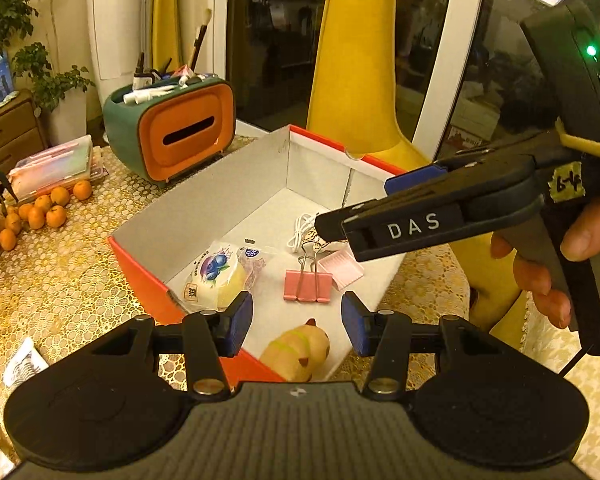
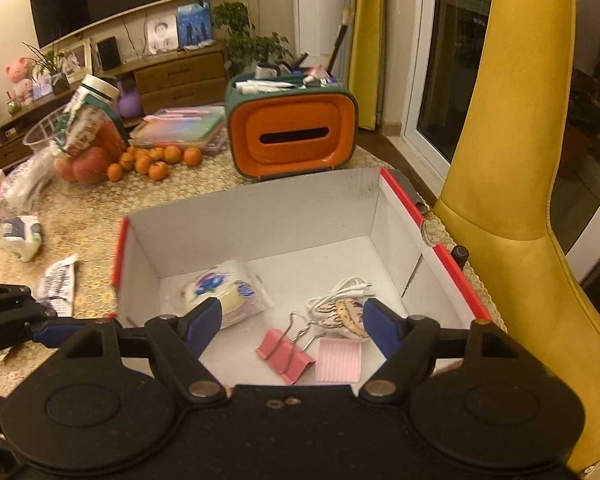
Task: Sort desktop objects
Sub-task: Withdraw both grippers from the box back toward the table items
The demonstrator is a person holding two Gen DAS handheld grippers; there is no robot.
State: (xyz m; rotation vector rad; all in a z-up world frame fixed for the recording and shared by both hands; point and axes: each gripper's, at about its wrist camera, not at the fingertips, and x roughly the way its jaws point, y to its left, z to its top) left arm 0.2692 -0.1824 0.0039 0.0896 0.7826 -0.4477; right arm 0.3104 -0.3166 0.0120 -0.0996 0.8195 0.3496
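box (image 2: 260, 208) at frame centre already holds snack packet (image 2: 224, 292), pink binder clip (image 2: 286, 356), pink pad (image 2: 338, 360), white cable (image 2: 340, 290) and, bottom centre of the left view, toy (image 1: 298, 350). judged mostly sorted; wrapper (image 2: 58, 282) and tissue pack (image 2: 22, 236) remain at left. left gripper (image 1: 296, 320) and right gripper (image 2: 292, 324) both gape, empty, above the box. walls tall; approach from above.
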